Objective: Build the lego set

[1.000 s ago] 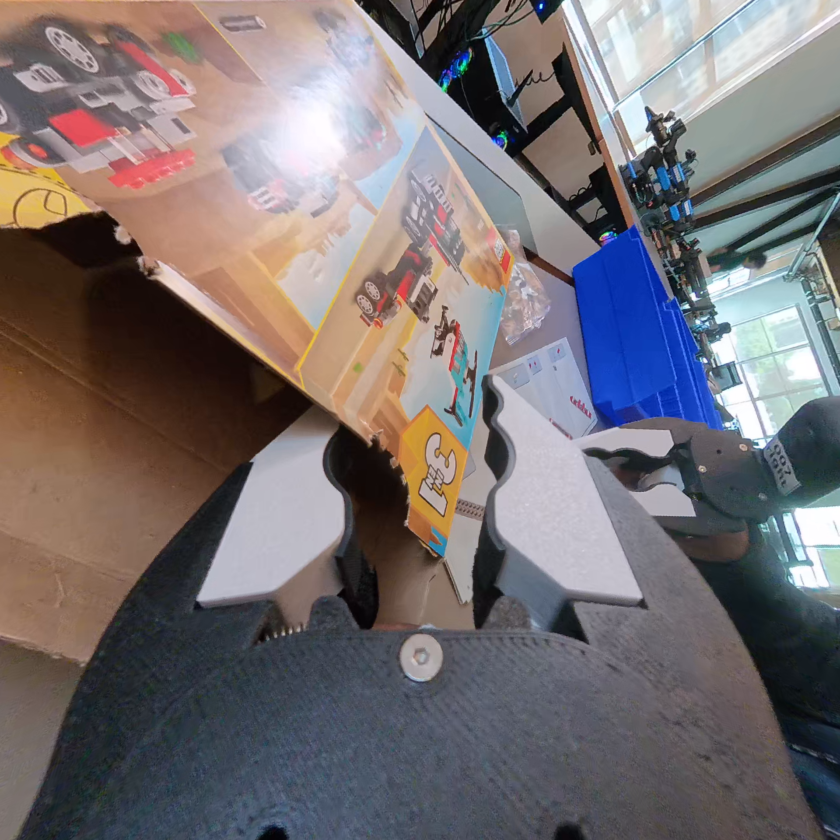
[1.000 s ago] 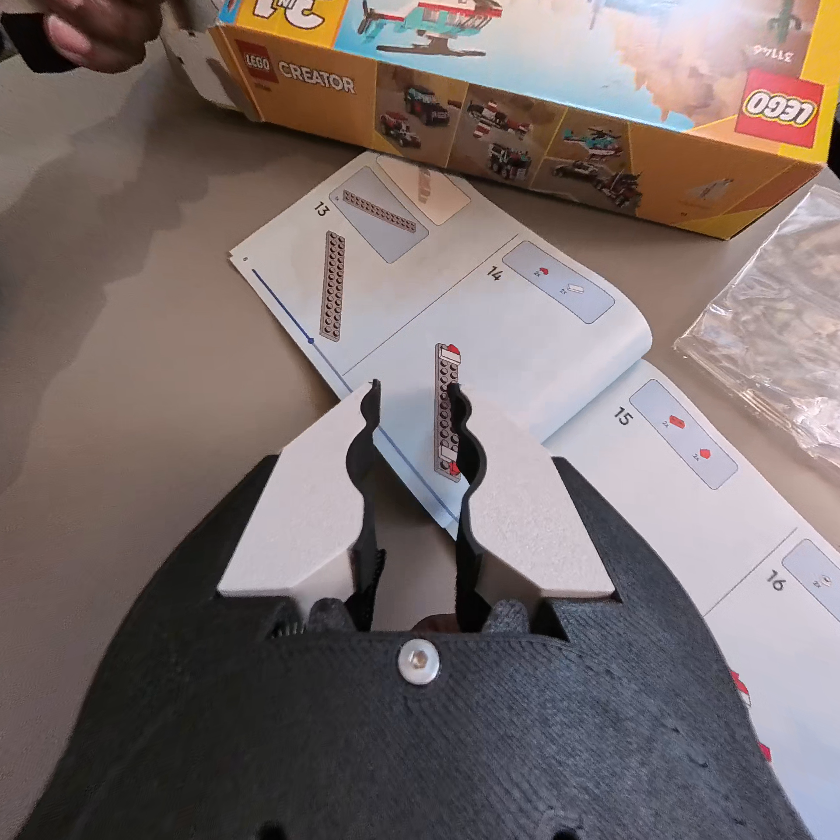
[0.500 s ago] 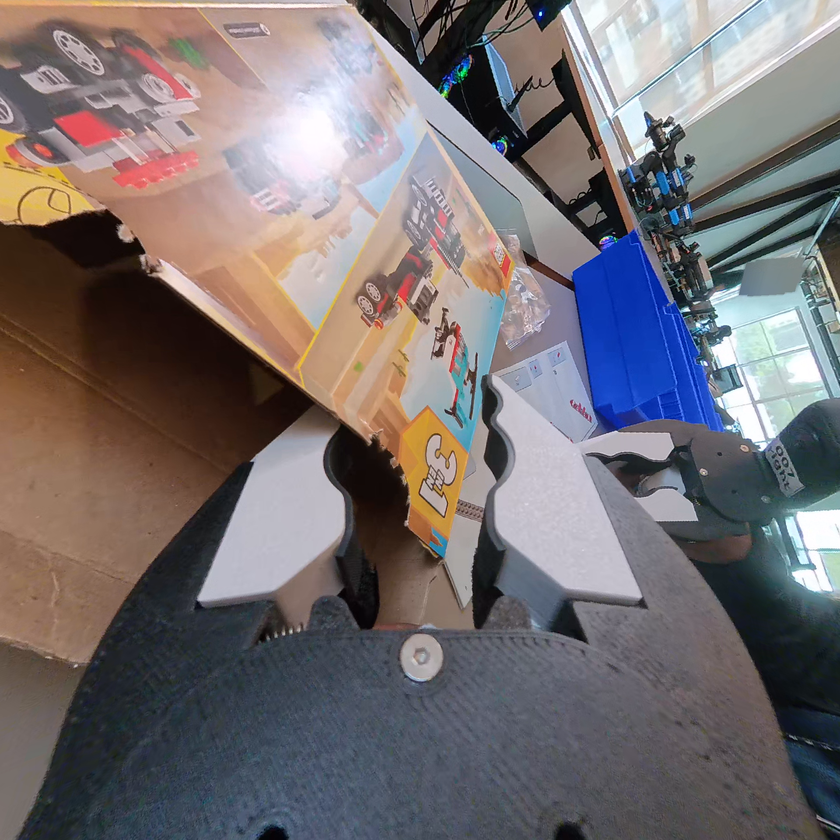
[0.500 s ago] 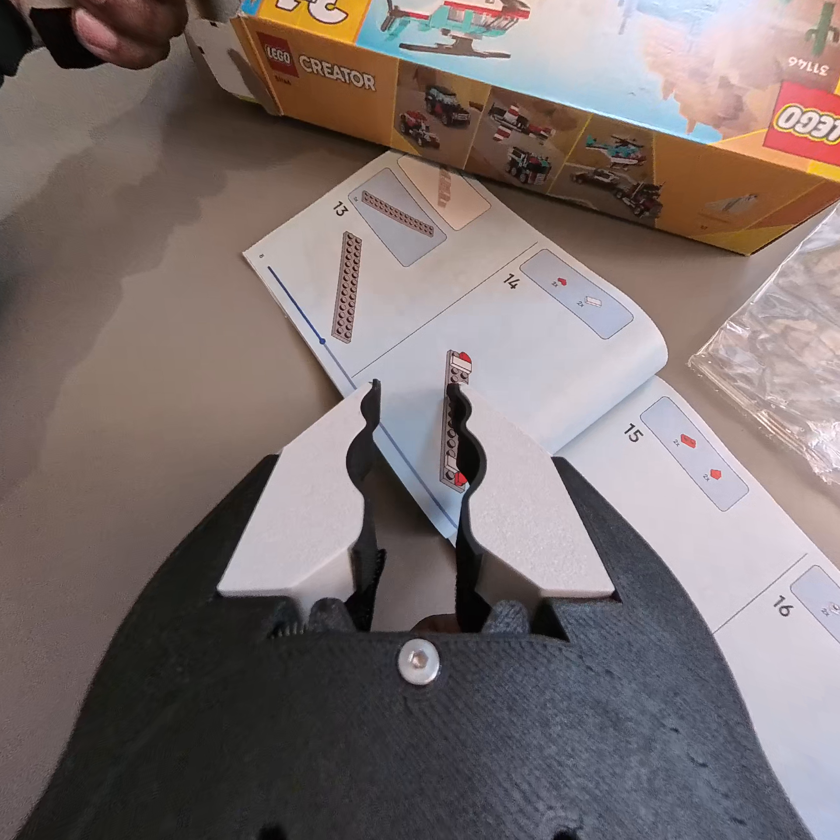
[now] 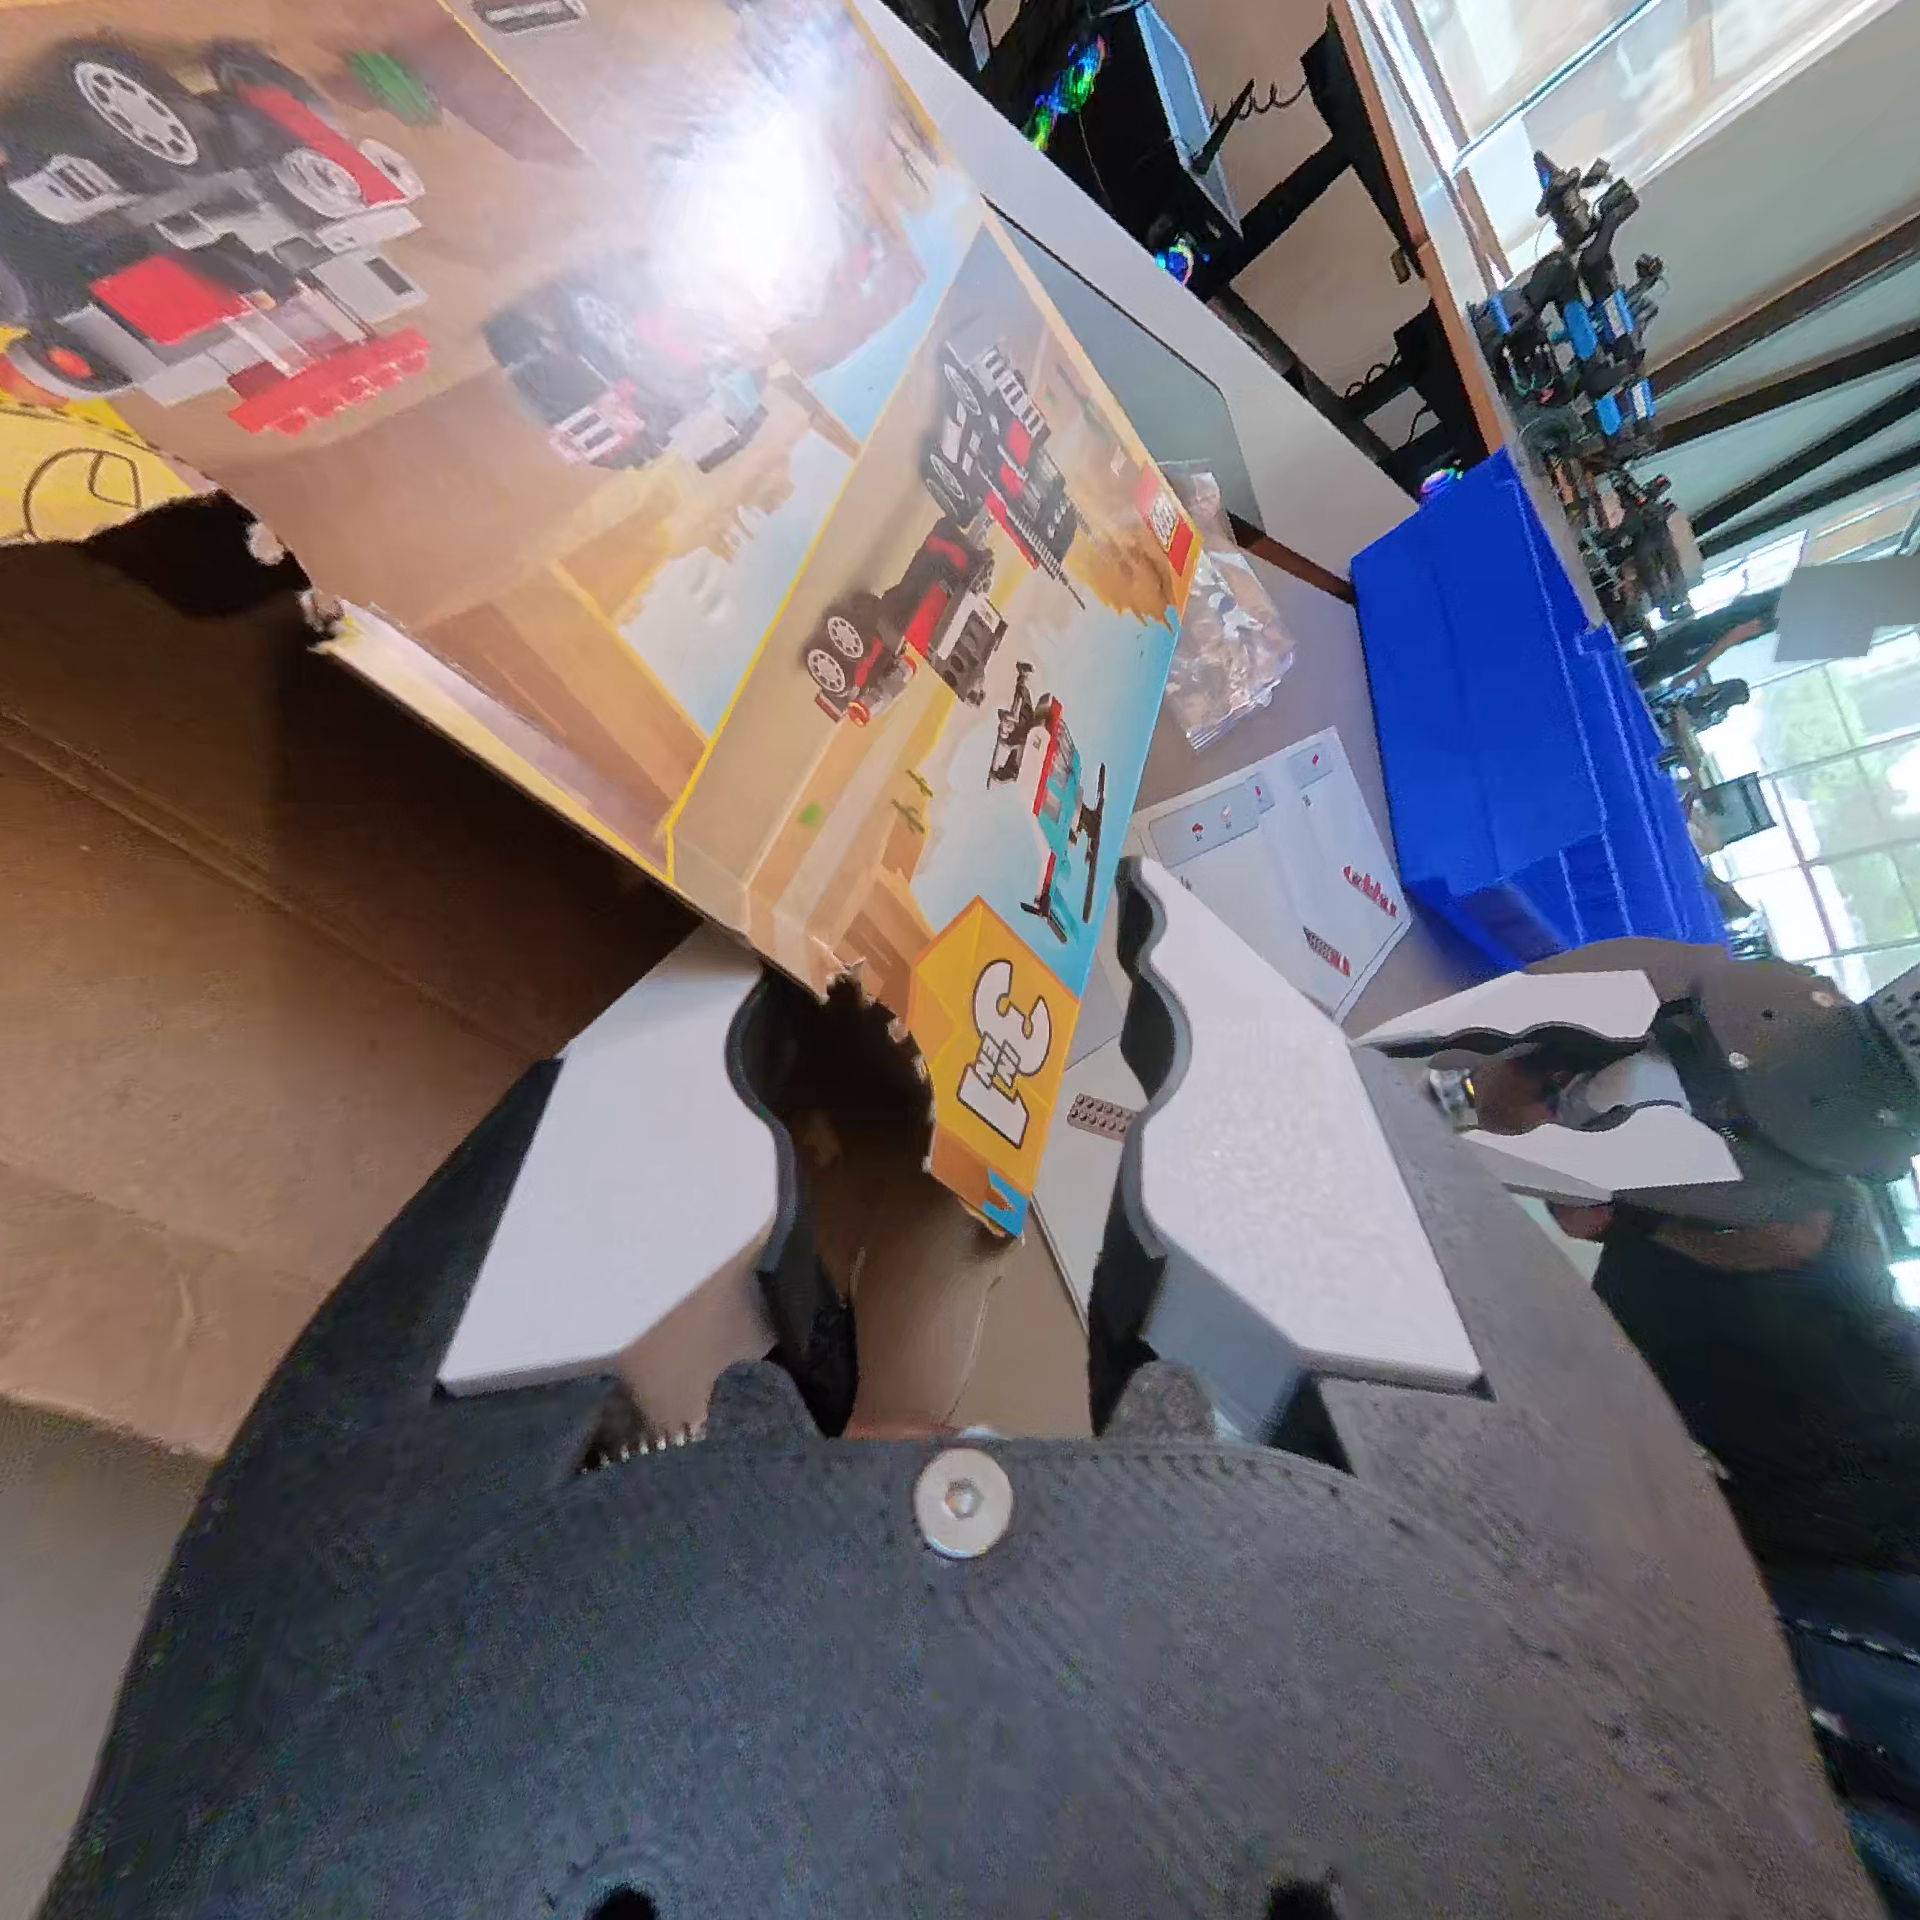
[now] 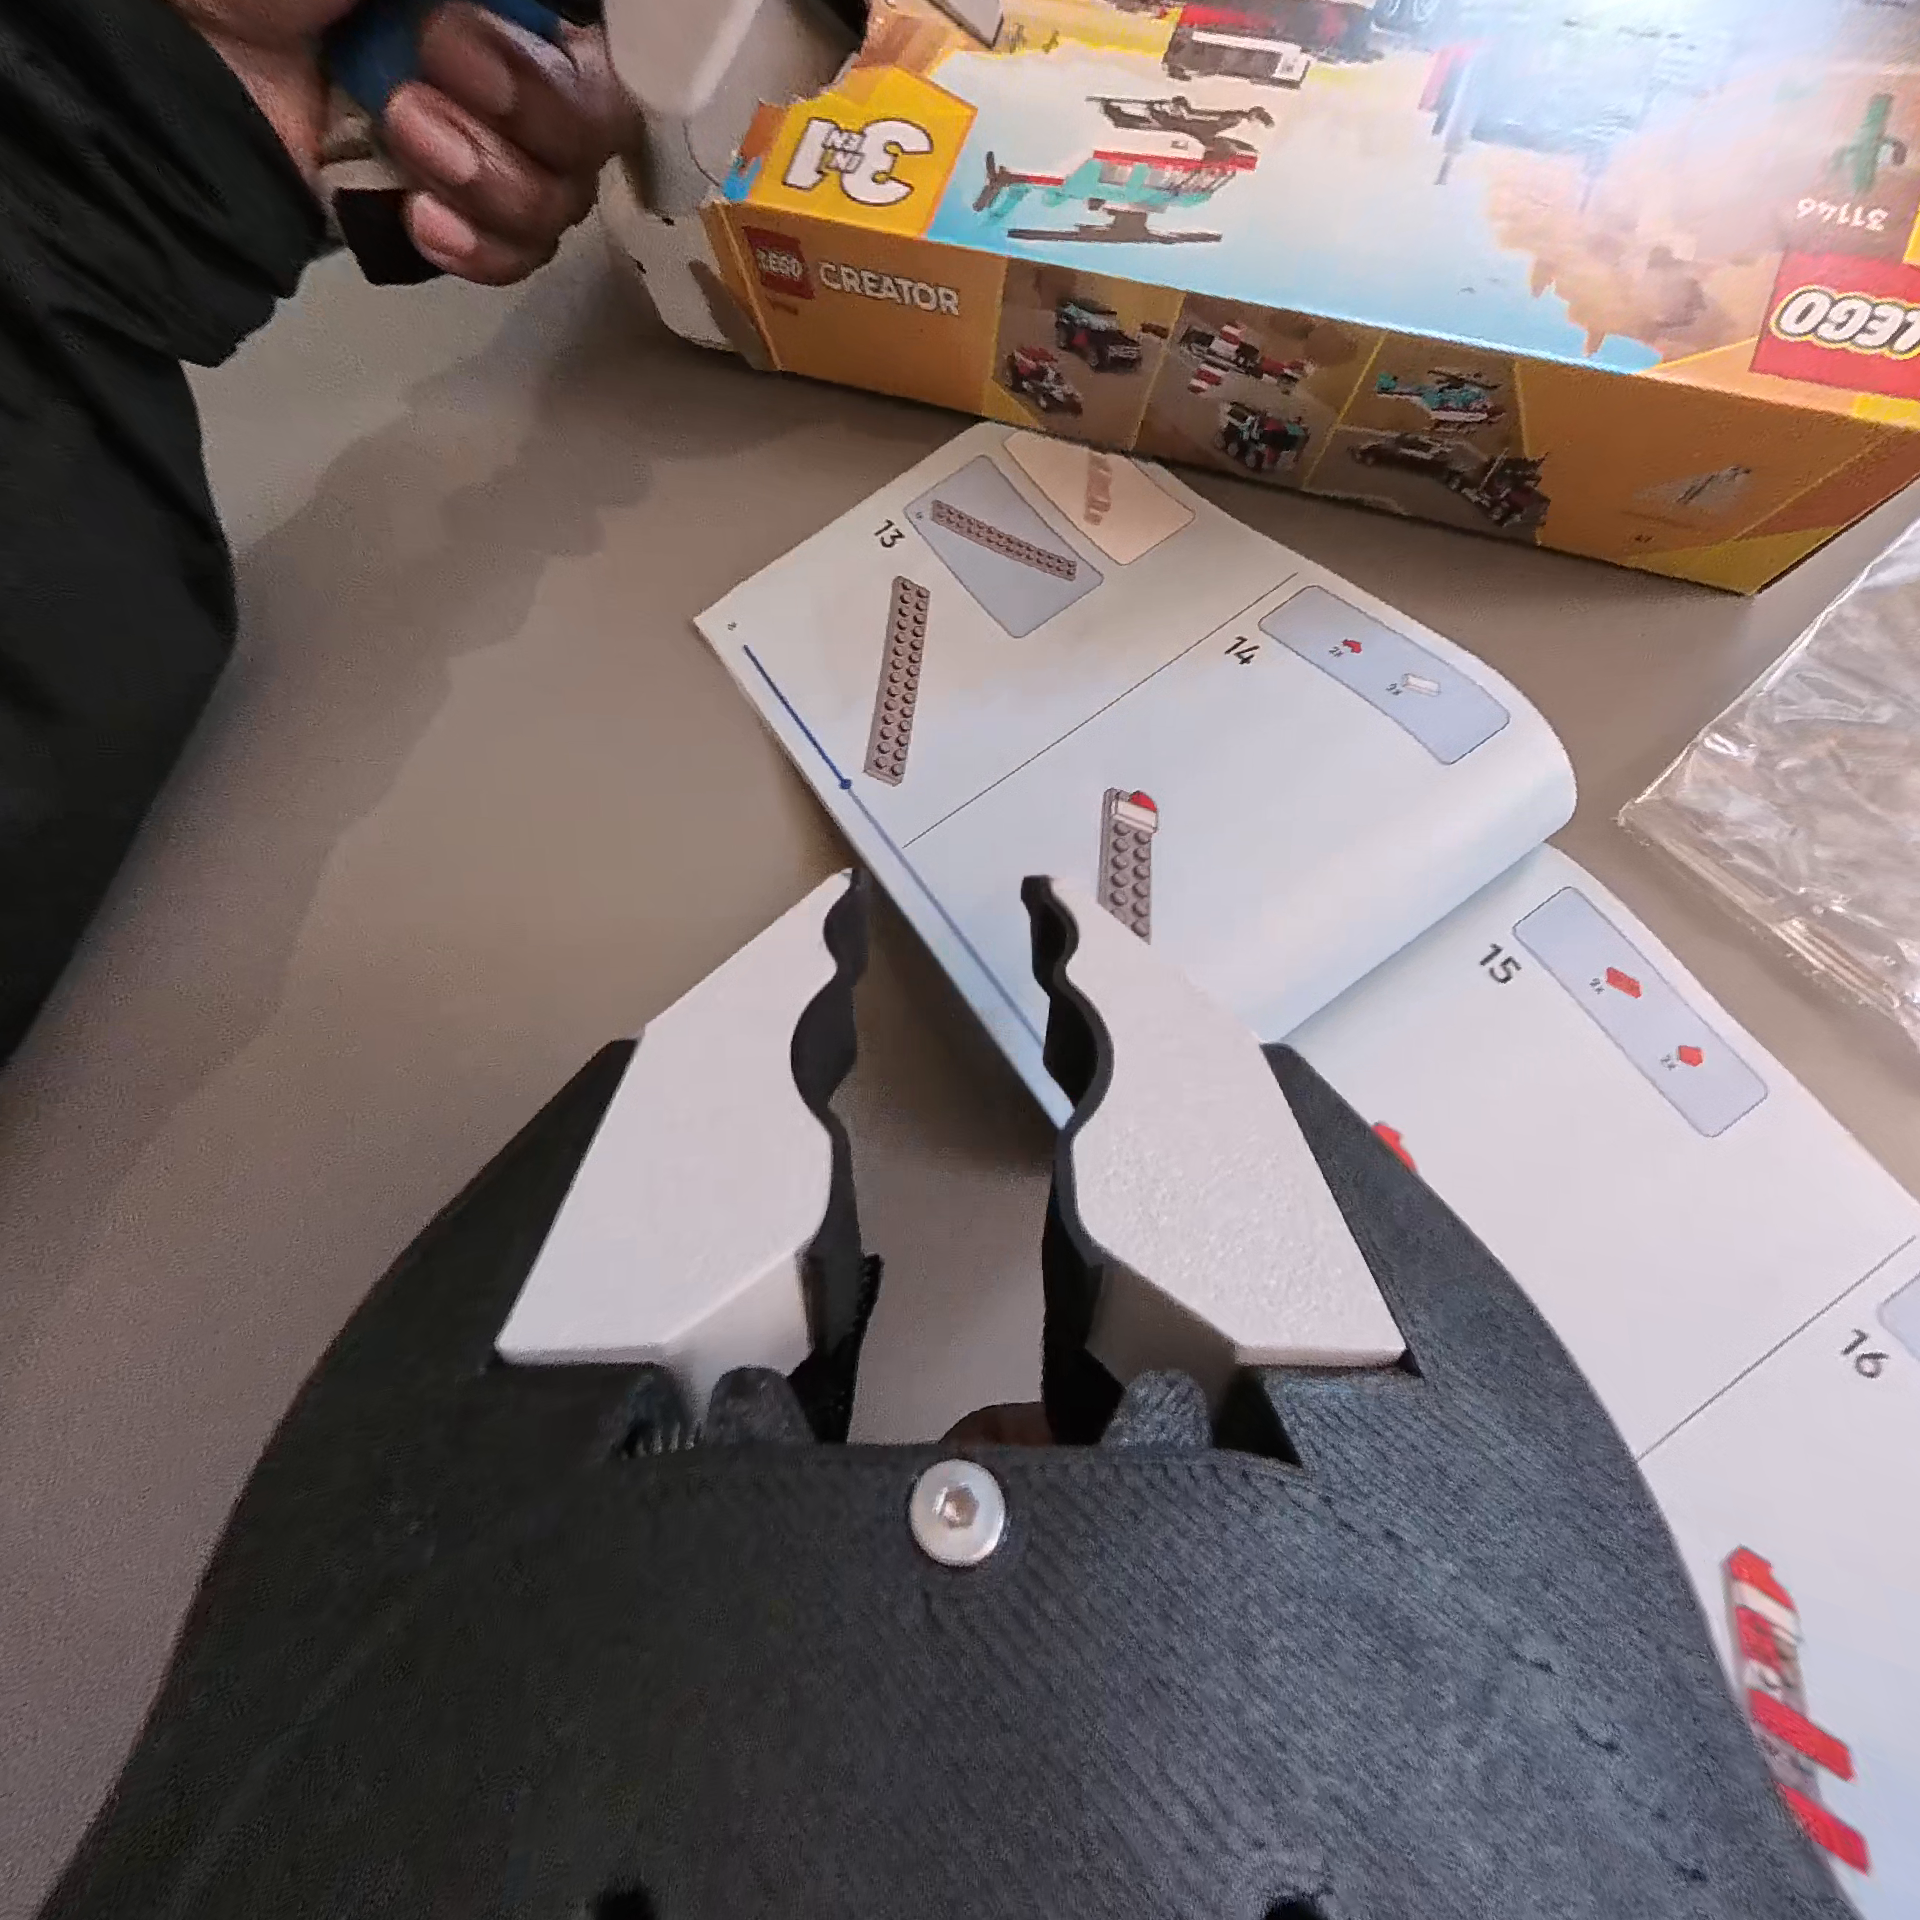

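The right hand-held gripper (image 6: 940, 894) has drawn back a little toward the person over the last second: the open instruction booklet (image 6: 1226, 790) and the Lego box (image 6: 1299, 260) now sit further ahead of its tips than they did, and more bare grey surface (image 6: 436, 831) shows on its left. Its jaws stand a bit wider apart than before, with nothing between them.

The left hand-held gripper (image 5: 951, 961) has barely shifted. It is held right up at the torn, open end of the box (image 5: 727, 436), jaws well apart, the ragged cardboard edge sitting between them but not pinched, as far as I can tell. The brown inside of the box fills the space to its left; whether anything is still in there is hidden.

A clear bag of pieces (image 6: 1808, 810) lies ahead and to the right of the right hand-held gripper, beside the booklet. By my reckoning this is still unpacking; no building has started.
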### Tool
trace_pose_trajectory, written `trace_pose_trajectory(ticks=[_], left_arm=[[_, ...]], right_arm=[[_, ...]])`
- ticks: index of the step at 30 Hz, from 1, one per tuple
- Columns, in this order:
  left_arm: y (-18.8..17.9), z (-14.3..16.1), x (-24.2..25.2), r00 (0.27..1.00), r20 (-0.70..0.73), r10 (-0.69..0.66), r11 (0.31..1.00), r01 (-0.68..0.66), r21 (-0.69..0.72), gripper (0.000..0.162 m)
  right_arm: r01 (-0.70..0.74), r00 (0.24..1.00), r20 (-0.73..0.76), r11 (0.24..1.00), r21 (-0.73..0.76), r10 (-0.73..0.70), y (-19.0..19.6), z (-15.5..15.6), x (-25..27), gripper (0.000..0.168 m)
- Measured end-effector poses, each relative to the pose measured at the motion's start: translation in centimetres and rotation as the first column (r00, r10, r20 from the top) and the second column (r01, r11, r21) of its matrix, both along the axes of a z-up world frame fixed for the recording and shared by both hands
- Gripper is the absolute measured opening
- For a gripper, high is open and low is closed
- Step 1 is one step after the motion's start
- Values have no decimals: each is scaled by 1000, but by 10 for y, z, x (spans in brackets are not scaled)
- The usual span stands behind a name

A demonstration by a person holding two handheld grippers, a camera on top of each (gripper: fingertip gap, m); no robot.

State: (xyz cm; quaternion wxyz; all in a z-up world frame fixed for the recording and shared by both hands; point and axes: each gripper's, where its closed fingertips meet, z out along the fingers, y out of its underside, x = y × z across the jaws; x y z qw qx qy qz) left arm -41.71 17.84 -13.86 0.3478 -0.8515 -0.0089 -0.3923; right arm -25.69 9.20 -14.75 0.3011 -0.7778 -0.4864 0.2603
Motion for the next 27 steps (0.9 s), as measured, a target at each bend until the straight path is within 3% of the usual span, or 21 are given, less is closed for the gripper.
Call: trace_pose_trajectory(ticks=[8, 13, 16, 20, 24, 27], left_arm=[[-22, 16, -20, 961, -272, 38, 999, -38, 5, 73], [-34, 54, -6, 899, -415, 141, 984, -81, 159, 74], [-46, 66, 49, 881, -453, 133, 949, 18, 315, 74], [-90, 57, 176, 909, -416, -29, 850, 241, 468, 79], [-143, 22, 282, 904, -388, -179, 806, 361, 469, 79], [-159, 9, 314, 898, -398, -186, 819, 365, 442, 79]], right_arm=[[17, 989, -144, 1000, -15, -19, -30, 35, 43, 32], [54, 969, -241, 998, 13, -50, -54, 61, 108, 32], [117, 957, -271, 992, 45, -101, -66, 64, 161, 33], [247, 914, -348, 966, 74, -207, -78, 61, 235, 32], [363, 872, -385, 927, 95, -303, -90, 46, 298, 32], [407, 846, -408, 911, 74, -344, -98, 30, 323, 32]])
